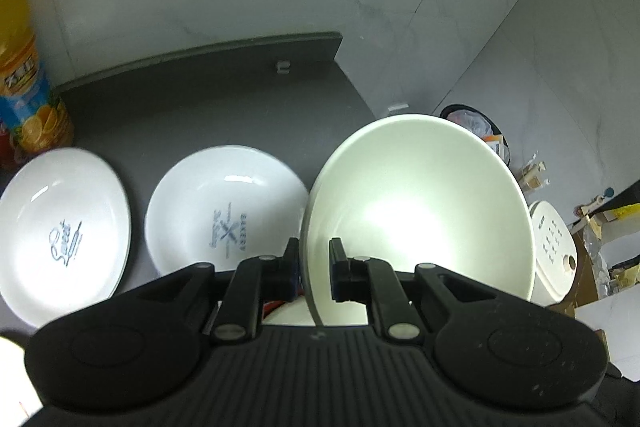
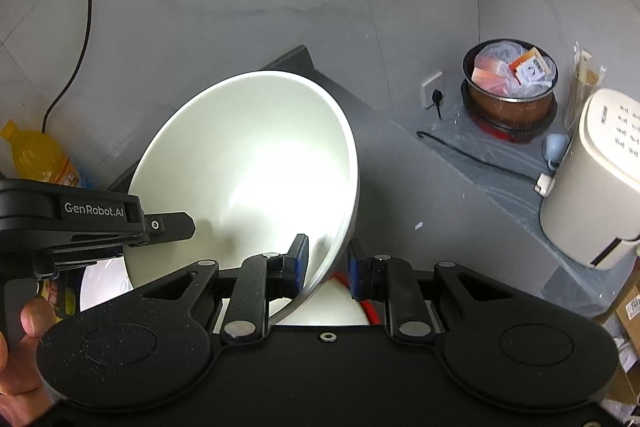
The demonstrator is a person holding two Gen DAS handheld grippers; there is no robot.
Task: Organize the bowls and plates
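Note:
A large white bowl (image 1: 420, 211) hangs tilted above the dark table (image 1: 200, 95), held by both grippers at once. My left gripper (image 1: 315, 267) is shut on the bowl's left rim, which runs between its pads. In the right wrist view my right gripper (image 2: 328, 267) is shut on the right rim of the same bowl (image 2: 256, 171), and the left gripper (image 2: 176, 227) reaches in from the left, with a person's hand (image 2: 16, 327) behind it. Two white printed plates (image 1: 60, 235) (image 1: 226, 211) lie side by side on the table, left of the bowl.
An orange juice bottle (image 1: 24, 79) stands at the table's left edge. Beyond the table's right edge, on the floor, are a waste bin (image 2: 510, 83) and a white appliance (image 2: 592, 179). Another white dish (image 2: 328, 307) shows under the bowl. A cable (image 2: 84, 27) hangs down the wall.

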